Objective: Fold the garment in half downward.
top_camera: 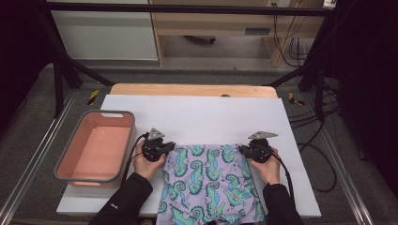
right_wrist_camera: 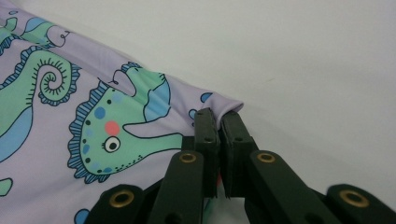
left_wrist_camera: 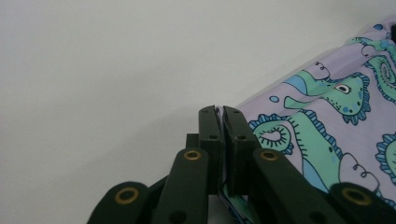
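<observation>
Left gripper: jaws pinched on a cloth corner.
Right gripper: jaws pinched on the other corner.
Risk: thin bite; a tug could let the cloth slip out.

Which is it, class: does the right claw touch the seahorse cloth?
Touching. The right gripper view shows the right claw shut on the seahorse cloth corner.

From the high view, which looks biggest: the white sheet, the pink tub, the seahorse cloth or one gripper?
1. white sheet
2. and 3. seahorse cloth and pink tub, too alike to rank
4. left gripper, like the right gripper
</observation>
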